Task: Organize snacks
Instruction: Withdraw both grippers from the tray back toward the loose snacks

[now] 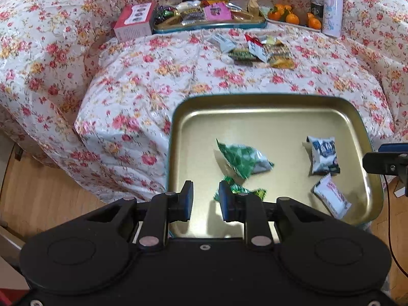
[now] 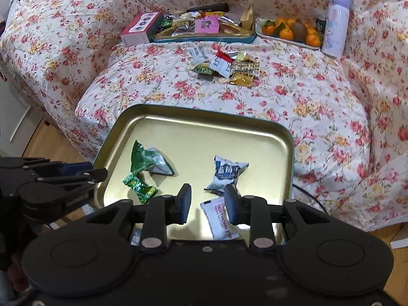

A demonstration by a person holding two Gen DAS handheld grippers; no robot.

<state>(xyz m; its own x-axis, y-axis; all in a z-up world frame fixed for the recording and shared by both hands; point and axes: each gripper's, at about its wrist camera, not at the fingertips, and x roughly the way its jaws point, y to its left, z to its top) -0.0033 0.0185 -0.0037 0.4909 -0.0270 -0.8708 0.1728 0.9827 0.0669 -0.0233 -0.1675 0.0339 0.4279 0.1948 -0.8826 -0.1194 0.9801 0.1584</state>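
Observation:
A gold metal tray [image 1: 267, 107] [image 2: 204, 121] sits at the near edge of the floral-covered seat. In it lie a green-white packet [image 1: 242, 159] [image 2: 149, 159], a small green candy [image 1: 239, 191] [image 2: 139, 187], a blue-white packet [image 1: 323, 154] [image 2: 227, 173] and a white packet with red print [image 1: 331, 196] [image 2: 220, 219]. My left gripper [image 1: 205, 201] is open and empty above the tray's near left part; it also shows in the right wrist view [image 2: 84, 176]. My right gripper [image 2: 207, 202] is open and empty above the white packet. A pile of loose snacks [image 1: 260, 51] [image 2: 227, 66] lies further back.
A second tray full of snacks [image 1: 209, 16] [image 2: 204, 26] stands at the back, with a pink box [image 1: 135, 21] [image 2: 141, 28] left of it. A plate of oranges [image 1: 293, 16] [image 2: 288, 32] and a purple-white bottle [image 1: 332, 7] [image 2: 336, 24] stand at the back right. Wooden floor [image 1: 38, 191] lies at the left.

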